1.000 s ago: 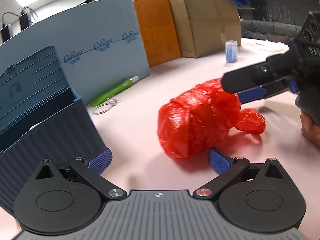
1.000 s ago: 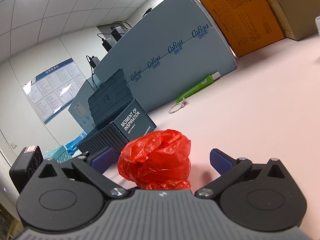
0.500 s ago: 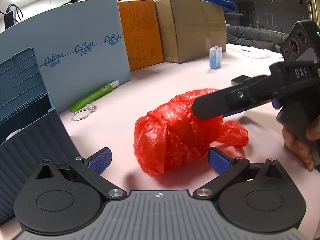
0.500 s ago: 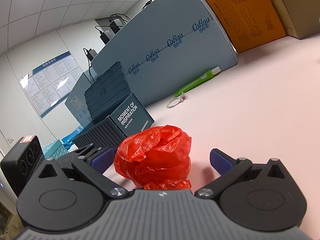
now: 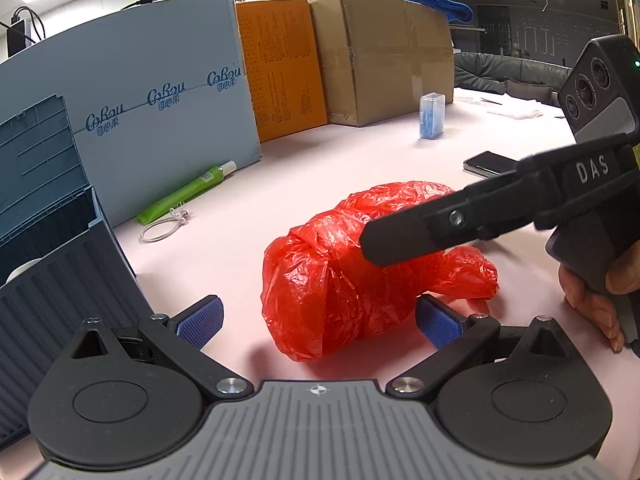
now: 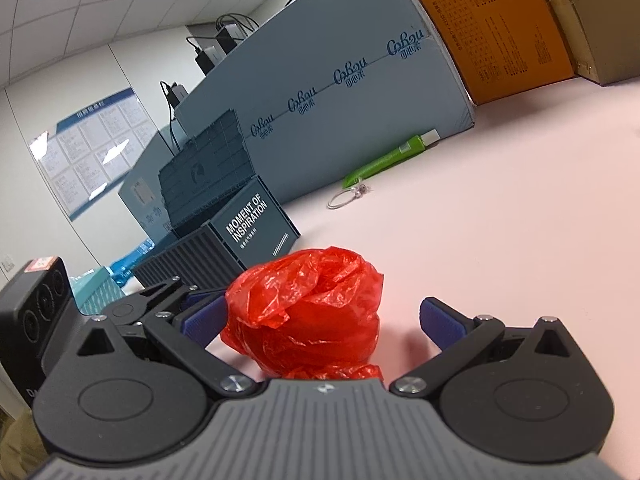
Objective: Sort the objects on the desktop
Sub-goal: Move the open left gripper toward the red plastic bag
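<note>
A crumpled red plastic bag point(image 5: 360, 280), bundled into a lump, lies on the pale pink tabletop point(image 5: 320, 172); the left gripper point(image 5: 318, 318) has its blue-padded fingers spread wide, one on either side of the near end of the bag, with neither pad clearly pressing it; the right gripper point(image 6: 322, 318) is likewise spread, the bag sitting between its blue pads, the left-hand pad just beside or touching the plastic; in the left wrist view its black finger crosses in front of the bag, a hand point(image 5: 592, 300) gripping the handle; a dark grey ribbed storage box point(image 6: 240, 236) with white lettering stands near the bag; a green tube point(image 5: 188, 192) and a thin ring point(image 5: 160, 230) lie beside a grey-blue carton point(image 5: 152, 112); a dark phone point(image 5: 490, 163) rests further off.
</note>
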`<state>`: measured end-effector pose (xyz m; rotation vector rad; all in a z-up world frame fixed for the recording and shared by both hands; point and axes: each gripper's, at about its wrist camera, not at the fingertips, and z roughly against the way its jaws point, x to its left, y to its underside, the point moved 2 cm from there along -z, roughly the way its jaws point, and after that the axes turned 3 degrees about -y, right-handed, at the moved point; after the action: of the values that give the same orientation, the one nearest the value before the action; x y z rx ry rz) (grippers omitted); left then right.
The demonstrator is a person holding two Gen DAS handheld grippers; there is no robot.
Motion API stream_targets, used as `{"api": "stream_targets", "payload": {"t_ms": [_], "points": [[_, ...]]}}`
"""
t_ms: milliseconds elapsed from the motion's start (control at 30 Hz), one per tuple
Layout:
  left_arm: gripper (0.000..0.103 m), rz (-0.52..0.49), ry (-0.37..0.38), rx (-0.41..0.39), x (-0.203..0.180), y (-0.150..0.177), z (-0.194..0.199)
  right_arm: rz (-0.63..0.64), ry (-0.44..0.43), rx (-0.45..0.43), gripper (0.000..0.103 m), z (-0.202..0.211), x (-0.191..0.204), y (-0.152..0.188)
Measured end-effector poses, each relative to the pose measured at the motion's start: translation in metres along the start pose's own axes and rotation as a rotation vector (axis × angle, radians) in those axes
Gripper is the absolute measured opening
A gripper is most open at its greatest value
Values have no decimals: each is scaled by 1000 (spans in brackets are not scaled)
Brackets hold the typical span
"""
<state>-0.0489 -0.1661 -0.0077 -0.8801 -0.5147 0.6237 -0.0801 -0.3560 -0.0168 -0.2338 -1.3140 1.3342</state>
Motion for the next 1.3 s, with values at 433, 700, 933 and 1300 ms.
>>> {"api": "stream_targets", "payload": {"t_ms": [433,700,933,1300], "points": [[102,10,-17,58,1,1,-7,39,83,21,103,-6,3,2],[103,16,-14,67,2,2,-8,63,122,28,103,-9,7,3],[103,13,-16,65,1,2,-7,84,123,29,103,-10,10,5],[102,30,-28,51,4,2,-6,95,124,17,102,-8,13,5]]}}
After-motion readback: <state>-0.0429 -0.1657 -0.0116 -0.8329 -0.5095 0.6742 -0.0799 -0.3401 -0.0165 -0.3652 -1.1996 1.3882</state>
